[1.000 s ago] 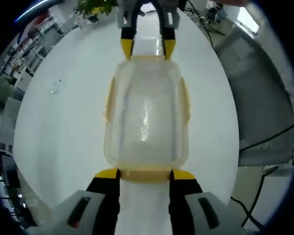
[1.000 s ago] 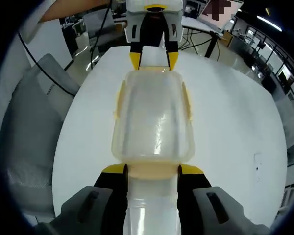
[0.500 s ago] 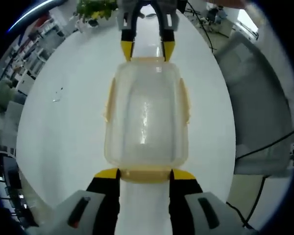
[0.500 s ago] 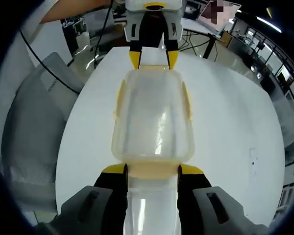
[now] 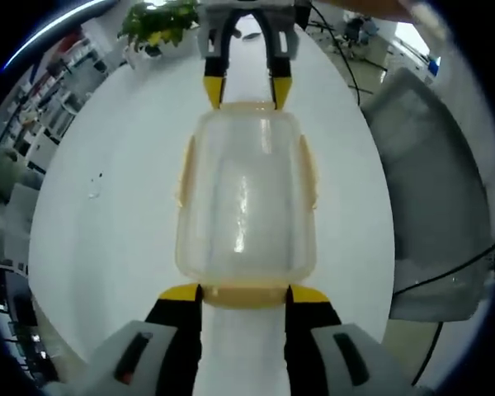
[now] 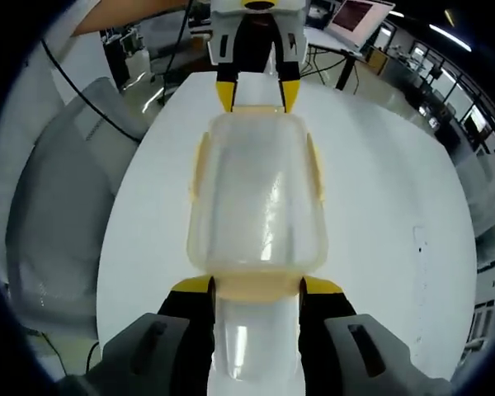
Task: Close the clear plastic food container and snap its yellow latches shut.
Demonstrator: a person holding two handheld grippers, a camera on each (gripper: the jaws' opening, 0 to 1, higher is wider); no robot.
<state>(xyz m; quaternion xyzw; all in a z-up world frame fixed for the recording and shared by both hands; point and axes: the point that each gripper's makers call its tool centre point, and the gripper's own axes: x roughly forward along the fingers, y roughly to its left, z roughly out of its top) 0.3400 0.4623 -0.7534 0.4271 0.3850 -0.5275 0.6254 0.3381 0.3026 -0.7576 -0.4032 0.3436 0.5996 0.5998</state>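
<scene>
Lying on the round white table (image 5: 107, 247) between the two grippers, the clear rectangular plastic food container (image 5: 246, 198) has its lid on, a frosted, rounded shell with a streak of light down its middle. Pale yellow latches (image 5: 182, 169) lie flat along both long sides, and a latch (image 5: 244, 294) at each short end sits between a gripper's jaws.

In the left gripper view, the left gripper (image 5: 244, 294) has its black, yellow-tipped jaws set apart, one at each end of the near yellow end latch and touching it; the right gripper (image 5: 242, 89) stands the same way at the far end. In the right gripper view the same container (image 6: 258, 202) lies lengthwise, the right gripper (image 6: 257, 287) spread across the near end latch and the left gripper (image 6: 256, 92) at the far one. Neither pair is squeezed together.

A grey chair (image 5: 433, 165) stands just beside the table, and a green plant (image 5: 157, 21) is beyond its far edge.
</scene>
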